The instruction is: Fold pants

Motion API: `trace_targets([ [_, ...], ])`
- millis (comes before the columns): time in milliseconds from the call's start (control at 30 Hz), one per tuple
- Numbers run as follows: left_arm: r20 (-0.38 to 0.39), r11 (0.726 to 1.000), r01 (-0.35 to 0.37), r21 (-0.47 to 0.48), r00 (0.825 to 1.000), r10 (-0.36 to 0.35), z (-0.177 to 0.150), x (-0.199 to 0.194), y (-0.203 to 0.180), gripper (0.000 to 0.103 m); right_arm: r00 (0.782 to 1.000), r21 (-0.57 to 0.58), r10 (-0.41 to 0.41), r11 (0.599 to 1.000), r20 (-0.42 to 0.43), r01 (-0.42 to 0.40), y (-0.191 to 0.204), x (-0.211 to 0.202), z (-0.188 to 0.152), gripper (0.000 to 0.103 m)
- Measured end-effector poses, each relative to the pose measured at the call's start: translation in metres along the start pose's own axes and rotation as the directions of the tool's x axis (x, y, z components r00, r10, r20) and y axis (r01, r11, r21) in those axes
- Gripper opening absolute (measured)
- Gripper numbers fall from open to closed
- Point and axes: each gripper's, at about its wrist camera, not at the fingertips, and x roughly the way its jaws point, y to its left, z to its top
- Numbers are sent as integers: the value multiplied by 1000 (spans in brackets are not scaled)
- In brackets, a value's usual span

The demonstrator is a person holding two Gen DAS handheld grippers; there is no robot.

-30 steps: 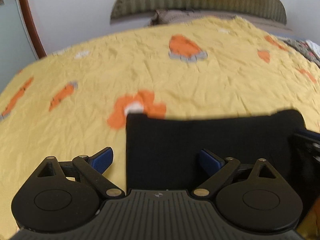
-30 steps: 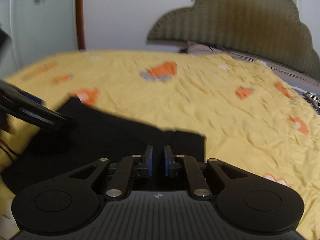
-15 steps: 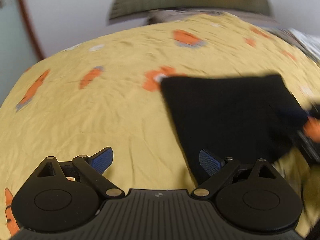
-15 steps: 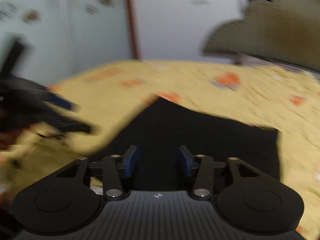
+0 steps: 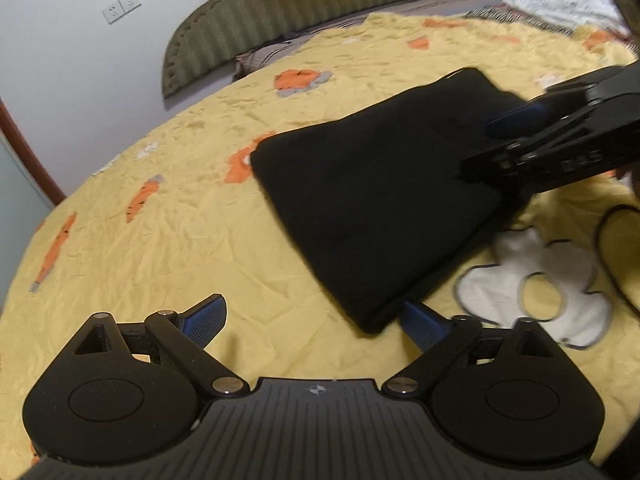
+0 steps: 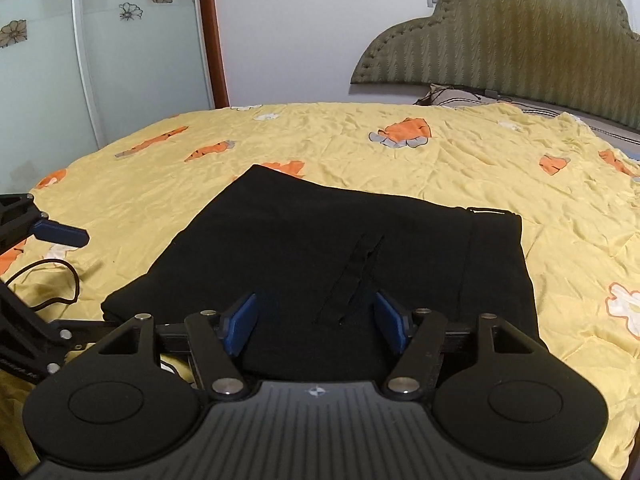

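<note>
Black pants (image 6: 328, 264) are seen folded into a rough rectangle, lying flat on a bed near its near edge. The cloth is matte, dense and soft-looking; a flat drawstring or seam strip runs across the top layer, and a waistband edge with a pale line is visible at the far right corner in the right wrist view. In the left wrist view the pants (image 5: 372, 200) appear as a thick stacked bundle with rounded folded edges.

The bed is covered by a yellow sheet (image 6: 460, 168), thin and finely crinkled, printed with orange carrot shapes and white flowers outlined in grey. A padded olive headboard (image 6: 520, 40) with vertical ribbing and a scalloped, stitched outline is seen at the far end. A frosted glass door (image 6: 48, 60) with flower decals stands at the far left.

The left tongs (image 5: 316, 320) are spread wide, blue ribbed pads apart, nothing gripped; a near corner of the pants lies just beside the right pad. The right tongs (image 6: 316, 320) are opening, blue pads apart over the near edge of the pants, with cloth below but not pinched. A thin black cable (image 6: 60, 280) loops on the sheet at the left.
</note>
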Motion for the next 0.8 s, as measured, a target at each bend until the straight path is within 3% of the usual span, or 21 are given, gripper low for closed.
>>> trace_targets([
  [167, -55, 997, -30, -65, 998, 26, -5, 7, 12, 96, 1000, -10, -6, 1000, 5, 6, -3, 4, -4, 72],
  [267, -97, 991, -9, -130, 995, -4, -9, 5, 24, 96, 1000, -18, -7, 1000, 11, 7, -4, 5, -5, 73],
  [333, -106, 993, -59, -106, 993, 48, -9, -2, 26, 91, 1000, -12, -5, 1000, 8, 5, -5, 2, -3, 73],
  [400, -80, 992, -101, -69, 992, 96, -3, -12, 28, 92, 999, 27, -4, 1000, 47, 3, -12, -8, 2, 73],
  [500, 8, 993, -38, -112, 999, 39, 20, -27, 34, 95, 994, 63, -19, 998, 104, 13, -26, -20, 11, 73],
  [567, 74, 987, 12, -163, 997, 0, 40, -25, 34, 98, 994, 54, -74, 996, 75, 70, -34, -13, 14, 75],
  [633, 85, 978, 37, -203, 996, -20, 62, -9, 30, 98, 994, 26, -110, 994, -16, 110, -39, 1, 13, 75],
  [733, 95, 973, 28, -230, 995, -6, 95, 22, 29, 98, 990, -22, -141, 990, 26, 141, -45, -6, 21, 74],
  [800, 60, 961, 26, -276, 998, -10, 115, 51, 35, 97, 985, -47, -157, 986, 68, 160, -50, -8, 35, 74],
])
